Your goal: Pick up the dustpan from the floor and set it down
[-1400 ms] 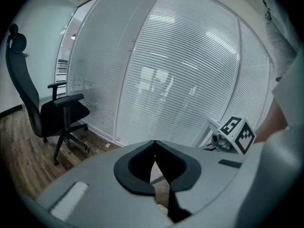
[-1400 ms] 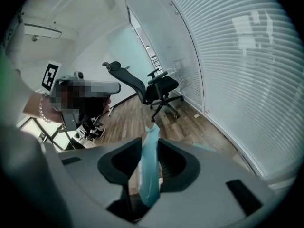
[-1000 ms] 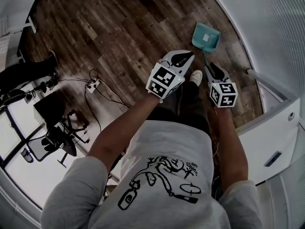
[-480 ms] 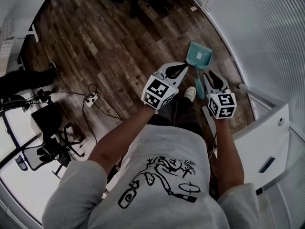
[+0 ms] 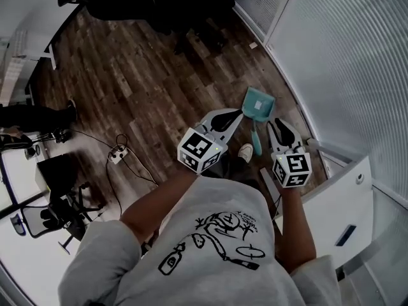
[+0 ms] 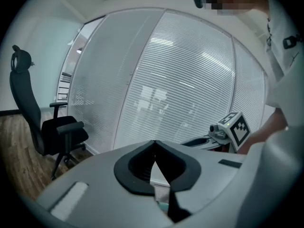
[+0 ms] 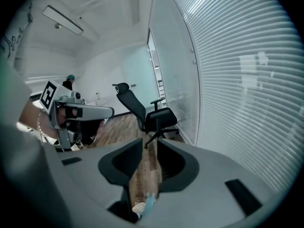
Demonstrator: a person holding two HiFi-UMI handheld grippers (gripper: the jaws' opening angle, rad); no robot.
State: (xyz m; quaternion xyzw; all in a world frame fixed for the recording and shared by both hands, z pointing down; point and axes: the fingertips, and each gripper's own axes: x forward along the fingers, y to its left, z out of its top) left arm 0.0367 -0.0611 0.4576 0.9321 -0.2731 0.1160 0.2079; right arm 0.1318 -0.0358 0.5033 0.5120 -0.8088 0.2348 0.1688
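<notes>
Dustpan: a teal dustpan (image 5: 258, 106) lies on the wooden floor (image 5: 159, 75). Its pan points away from the person and its handle (image 5: 256, 143) runs back toward the person's white shoe (image 5: 245, 152).

Dustpan and claws: in the head view it shows in the gap between the two claws. It is below them, and neither claw touches it.

Right claw: the right claw (image 5: 275, 126) hovers just to the right of the handle. Its jaws stand apart (they have just been closing). In the right gripper view only bare floor shows between them (image 7: 149, 144), with a sliver of teal handle (image 7: 148, 202) far below.

Left claw: the left claw (image 5: 237, 113) hovers just to the left of the pan. Its own view shows the tips together (image 6: 154, 144) with nothing gripped.

Surroundings: a glass wall with blinds (image 5: 344, 56) curves past on the right. A black office chair (image 7: 147, 113) stands further along it. A power strip with its cable (image 5: 116, 153) lies on the floor well to the left.

Step in hand: the dustpan is free on the floor with both claws above it. That fits either a pick-up not yet made or a set-down already finished (these views alone do not decide).

Next move, if it is still to be lifted: the right claw looks better placed. It would need to sink to the handle with its jaws opened wider, straddle the thin handle squarely and close firmly, since a narrow handle can twist in a loose grip.
</notes>
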